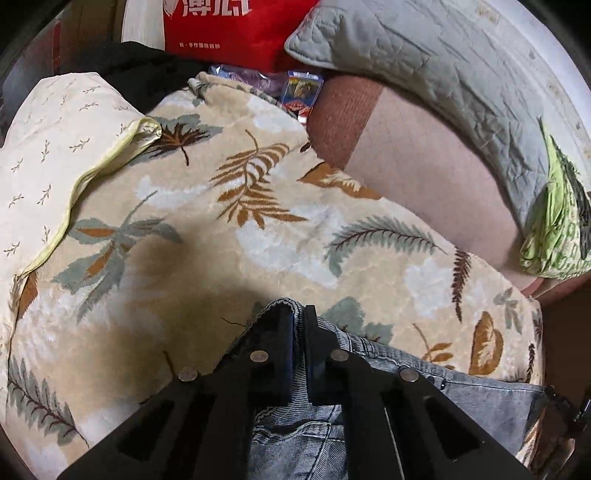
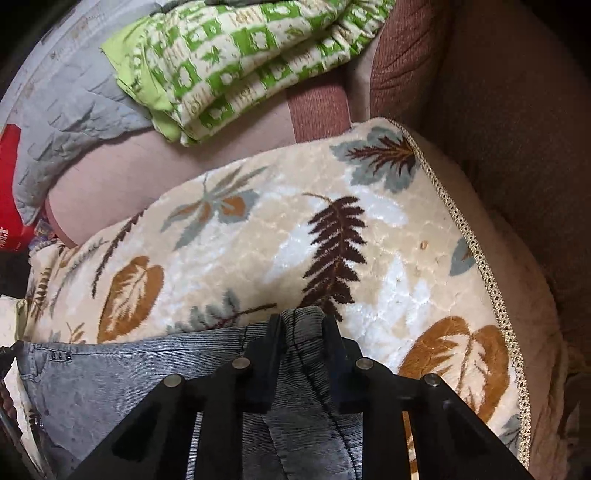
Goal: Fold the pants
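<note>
Grey-blue denim pants (image 1: pixel 461 391) lie on a cream blanket with a leaf print (image 1: pixel 229 221). My left gripper (image 1: pixel 298 314) is shut on one corner of the waistband, its black fingers (image 1: pixel 280 332) pinching a thin fold of denim. In the right wrist view the same pants (image 2: pixel 129 369) stretch off to the left along the bottom. My right gripper (image 2: pixel 301 319) is shut on the other waistband corner, with a thicker bunch of denim between its fingers (image 2: pixel 332 339). The cloth hangs below both grippers, out of sight behind them.
A cream pillow (image 1: pixel 48 147) lies left, a grey quilted cushion (image 1: pixel 443 62) and red bag (image 1: pixel 229 29) behind. A green-and-white patterned cloth (image 2: pixel 240 62) rests on the pink sofa seat (image 2: pixel 122 177). The blanket's braided edge (image 2: pixel 476 243) and brown sofa arm (image 2: pixel 517 129) bound the right side.
</note>
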